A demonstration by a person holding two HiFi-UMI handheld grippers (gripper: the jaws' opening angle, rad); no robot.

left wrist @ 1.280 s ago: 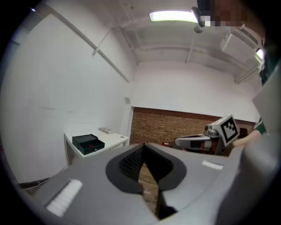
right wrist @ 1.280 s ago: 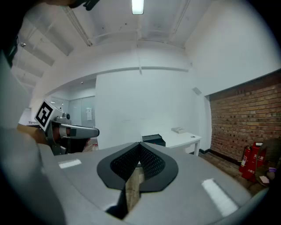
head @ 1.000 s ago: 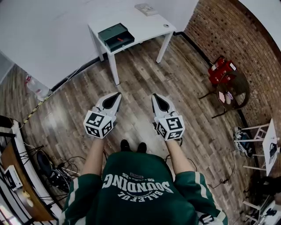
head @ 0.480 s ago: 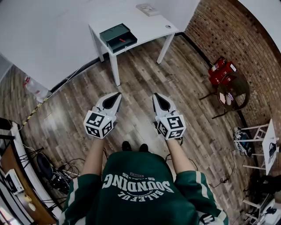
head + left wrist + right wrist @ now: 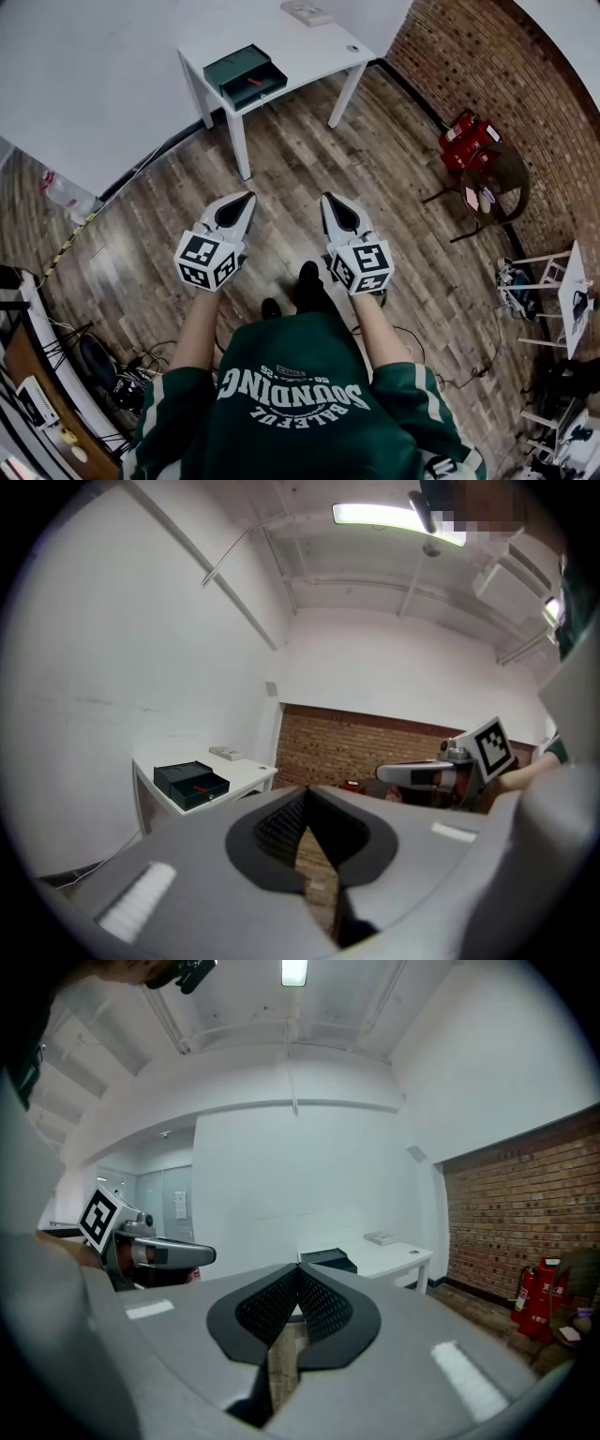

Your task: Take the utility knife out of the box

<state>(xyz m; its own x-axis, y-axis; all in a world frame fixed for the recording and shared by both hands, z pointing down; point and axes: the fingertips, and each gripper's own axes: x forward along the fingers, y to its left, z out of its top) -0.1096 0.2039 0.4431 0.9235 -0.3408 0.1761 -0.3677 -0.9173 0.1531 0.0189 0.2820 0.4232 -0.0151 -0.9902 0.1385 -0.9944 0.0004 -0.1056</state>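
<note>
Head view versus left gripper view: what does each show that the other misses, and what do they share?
Only the head view shows the person's green sweatshirt, shoes and the floor cables. Only the left gripper view shows the ceiling light and the left tool up close, jaws meeting with nothing between them. Both show the white table, the dark box with a red item in its open drawer, the brick wall and the right tool.

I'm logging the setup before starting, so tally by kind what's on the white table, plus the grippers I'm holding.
Grippers: 2, the left gripper and the right gripper, both shut and empty
Dark green box: 1
Red item inside that box: 1
Flat book-like item: 1
Small dark round item: 1
Total: 6
</note>
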